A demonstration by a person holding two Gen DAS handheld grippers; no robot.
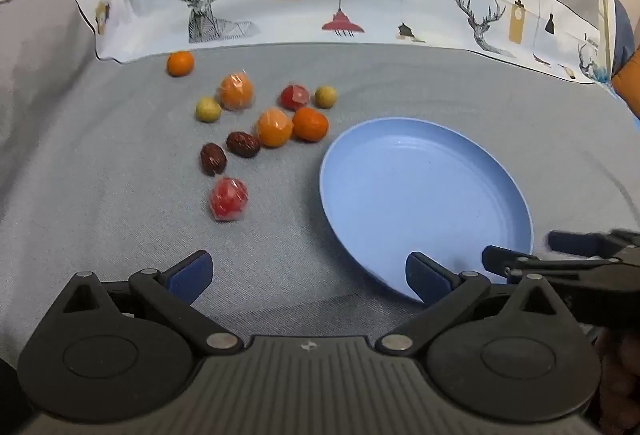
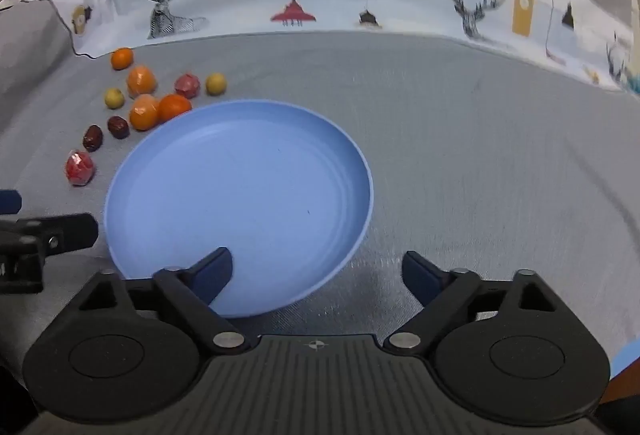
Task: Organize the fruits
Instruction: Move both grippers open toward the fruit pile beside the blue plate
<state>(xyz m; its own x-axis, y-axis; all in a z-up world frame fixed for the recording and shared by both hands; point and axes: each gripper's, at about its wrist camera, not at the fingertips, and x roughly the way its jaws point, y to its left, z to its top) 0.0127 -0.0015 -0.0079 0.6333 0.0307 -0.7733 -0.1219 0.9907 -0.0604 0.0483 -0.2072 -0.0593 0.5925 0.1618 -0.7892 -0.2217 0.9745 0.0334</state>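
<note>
The fruits lie loose in a cluster on the grey cloth-covered surface (image 1: 120, 203): a bare orange (image 1: 180, 63) farthest back, two wrapped orange ones, two small yellow-green ones, two dark dates (image 1: 213, 158), another bare orange (image 1: 310, 123) nearest the plate, and a red wrapped fruit (image 1: 228, 199) closest to us. Just to their right sits the blue plate (image 2: 352, 151), with nothing in it, so the sorting looks not yet begun.

The left gripper (image 1: 309, 273) hangs low over the cloth, jaws spread wide and holding nothing; the red wrapped fruit lies ahead of it and a little to its left. The right gripper (image 2: 317, 271) is likewise wide open and empty, with one finger over the plate's near rim.

I'd guess the next move is a reach forward by the left gripper to close on that red fruit, then carry it across to the plate.
</note>
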